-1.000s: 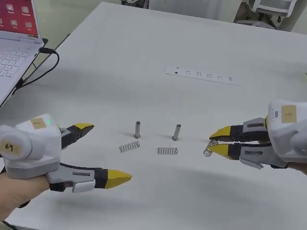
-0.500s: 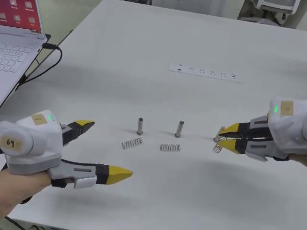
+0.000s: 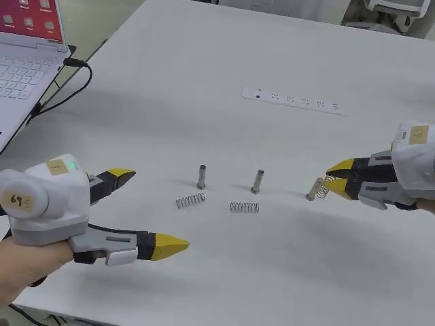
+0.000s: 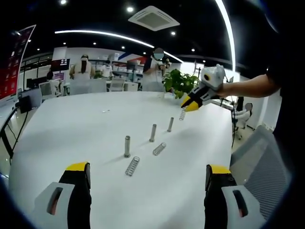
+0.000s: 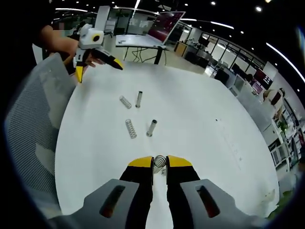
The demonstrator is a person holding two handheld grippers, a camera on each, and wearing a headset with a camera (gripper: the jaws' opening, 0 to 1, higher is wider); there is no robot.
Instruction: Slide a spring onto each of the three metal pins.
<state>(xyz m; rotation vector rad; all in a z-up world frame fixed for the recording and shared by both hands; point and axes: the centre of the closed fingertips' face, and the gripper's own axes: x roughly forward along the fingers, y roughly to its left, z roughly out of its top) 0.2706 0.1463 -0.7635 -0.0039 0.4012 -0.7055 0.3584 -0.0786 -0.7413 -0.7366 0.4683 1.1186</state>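
1. Pinching one spring (image 3: 324,186), my right gripper (image 3: 334,180) has its jaws pressed onto the coil. In the right gripper view the coil's round end sits between the two yellow tips.
2. The held spring is off the table (image 3: 204,81), just beside the top of the third pin (image 3: 315,190), which is the next pin to the right of the middle pin (image 3: 258,181). I can't tell whether coil and pin touch.
3. The third pin looks slightly tilted in the head view; the middle pin stands upright.
4. The left pin (image 3: 202,176) stands upright on the opposite side of the middle pin, and the three make one row.
5. The centre spring (image 3: 244,207) lies flat just in front of the middle pin, on my side of it.
6. The left spring (image 3: 190,200) lies flat further left of the middle pin, also on my side of the row.
7. My left gripper (image 3: 153,209) hovers left of the middle pin and nearer to me, with the jaws spread wide and nothing between them, apart from both loose springs.
8. A power strip (image 3: 295,102) lies beyond the middle pin, well apart from it.
9. A laptop (image 3: 24,47) with a black cable (image 3: 68,88) sits far to the left of the middle pin, at the table edge.
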